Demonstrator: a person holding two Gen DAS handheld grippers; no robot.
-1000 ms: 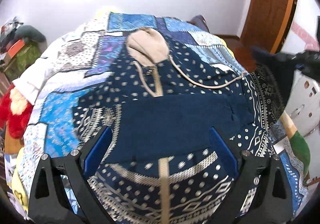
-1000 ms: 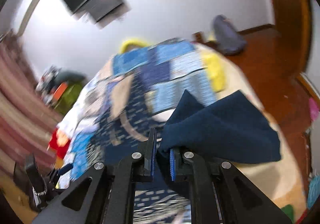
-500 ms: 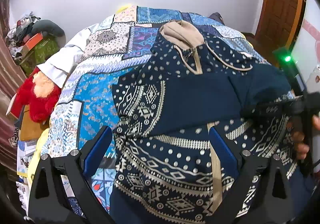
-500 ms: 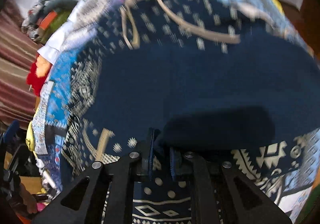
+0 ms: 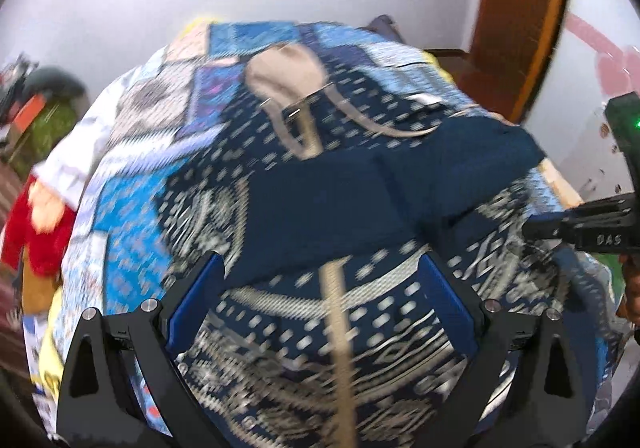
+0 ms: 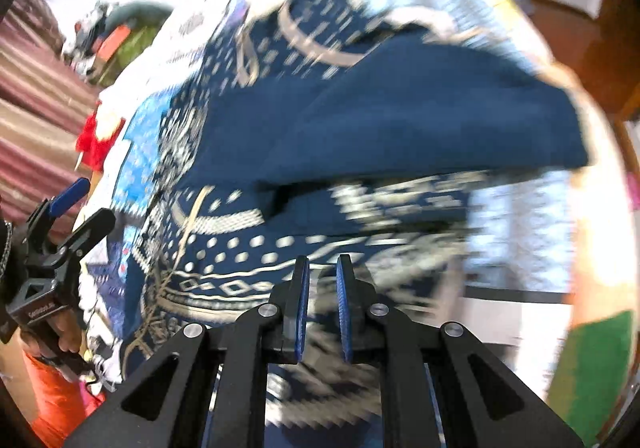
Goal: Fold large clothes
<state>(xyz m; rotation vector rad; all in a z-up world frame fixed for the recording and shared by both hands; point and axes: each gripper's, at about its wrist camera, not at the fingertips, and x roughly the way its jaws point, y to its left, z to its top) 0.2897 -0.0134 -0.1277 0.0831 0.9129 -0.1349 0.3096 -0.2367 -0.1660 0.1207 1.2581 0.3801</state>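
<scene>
A navy hoodie [image 5: 320, 332] with a pale pattern and a beige hood [image 5: 284, 68] lies spread on the bed. Its plain navy sleeve [image 5: 360, 188] [image 6: 400, 128] is folded across the chest. My left gripper [image 5: 320, 280] hovers open over the lower front, with the beige zip band between its wide blue pads and not touched. It also shows at the left of the right wrist view as the left gripper [image 6: 68, 216]. My right gripper [image 6: 322, 308] is shut just above the patterned hem. Blur hides whether any cloth sits between its pads. From the left wrist view, the right gripper [image 5: 580, 232] comes in at the right edge.
A blue patchwork bedspread [image 5: 132, 216] covers the bed. A red plush toy [image 5: 36, 216] and a cluttered pile [image 5: 52, 104] sit at the bed's left side. A wooden door [image 5: 520, 28] and white wall stand behind. A person's hand [image 6: 68, 332] holds the left gripper.
The right gripper carried the navy sleeve from mid-air down across the hoodie's chest, where the sleeve now lies. The left gripper swung sideways and back, staying open.
</scene>
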